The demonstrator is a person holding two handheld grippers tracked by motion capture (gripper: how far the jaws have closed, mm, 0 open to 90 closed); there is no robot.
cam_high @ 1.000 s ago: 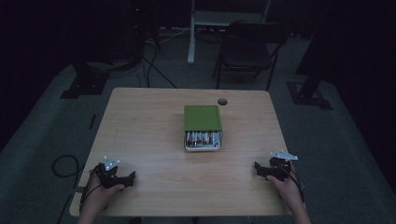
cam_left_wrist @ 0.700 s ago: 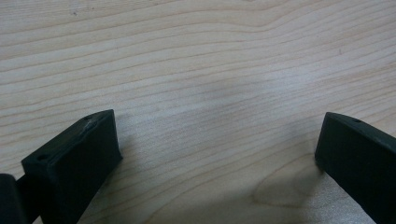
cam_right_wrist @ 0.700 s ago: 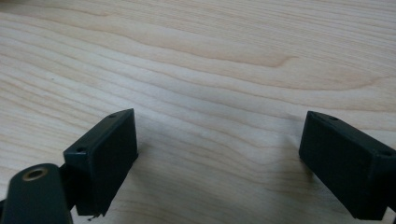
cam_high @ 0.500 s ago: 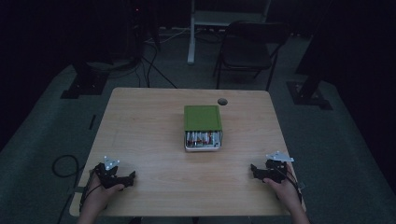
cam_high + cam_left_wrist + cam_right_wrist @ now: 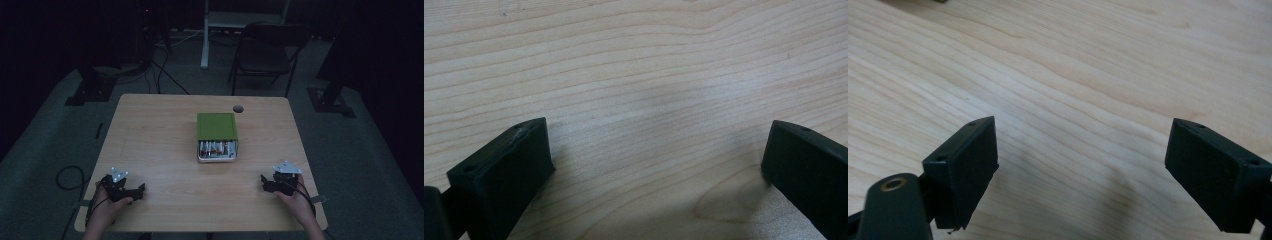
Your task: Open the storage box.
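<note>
- Resting low at the near edge of the table [image 5: 165, 150], my left gripper [image 5: 131, 192] and right gripper [image 5: 267, 182] both have their fingers spread wide with nothing between them; in the left gripper view and the right gripper view I see bare wood grain between the black fingers [image 5: 504, 170].
- Well apart from both grippers, near the middle of the table, sits the green box [image 5: 216, 135], its near end open and showing a row of small white cylinders, perhaps batteries, though I cannot tell for sure.
- I judge the box stiff and fairly dense if those are batteries, so heavier than it looks, with smooth sides that may slip.
- I would take it across its two long sides near the middle, keeping it level so the loose contents stay in.
- Beyond it, a small dark hole [image 5: 238, 108] marks the far table edge.
</note>
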